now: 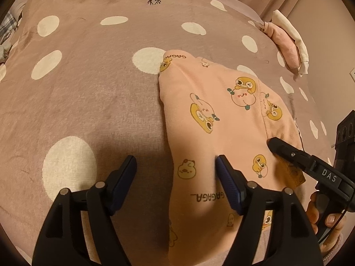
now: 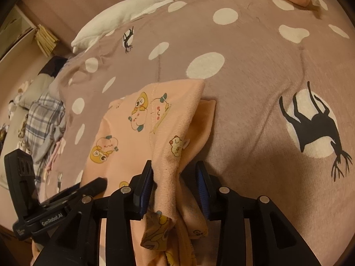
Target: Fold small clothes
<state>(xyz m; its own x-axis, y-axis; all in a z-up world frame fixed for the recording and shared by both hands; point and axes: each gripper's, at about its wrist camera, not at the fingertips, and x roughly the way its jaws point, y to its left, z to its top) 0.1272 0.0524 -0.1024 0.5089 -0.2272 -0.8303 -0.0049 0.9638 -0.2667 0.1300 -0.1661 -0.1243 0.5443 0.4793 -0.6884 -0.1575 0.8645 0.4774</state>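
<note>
Surface: bed with mauve polka-dot cover (image 1: 84, 93); plush goose (image 2: 137, 11) at the far end, a folded pink and white pile (image 1: 288, 44) near the far right edge.
Task item: peach printed garment (image 1: 213, 119), lying flat on the cover, already doubled over on itself.
Long axis: runs from close under the jaws away toward the goose, roughly in line with both grippers' pointing direction.
Left gripper (image 1: 175, 166): jaws spread wide, nothing between the pads. Right-hand finger rests on or just above the cloth; left-hand finger is over bare cover. Garment's left fold edge lies between the two fingers.
Right gripper (image 2: 175, 173): jaws parted. A bunched near corner of the garment hangs between the fingers, touching the left pad, clear of the right pad. Released, not clamped, by my reading.
Garment from jaws: ahead and slightly right of the left gripper; ahead and left of the right gripper, with its right edge in the gap.
Nearer hand: right, cloth still inside its jaws.
Judgement: next fold likely crosses the long axis; a regrasp at the near end is needed first.
</note>
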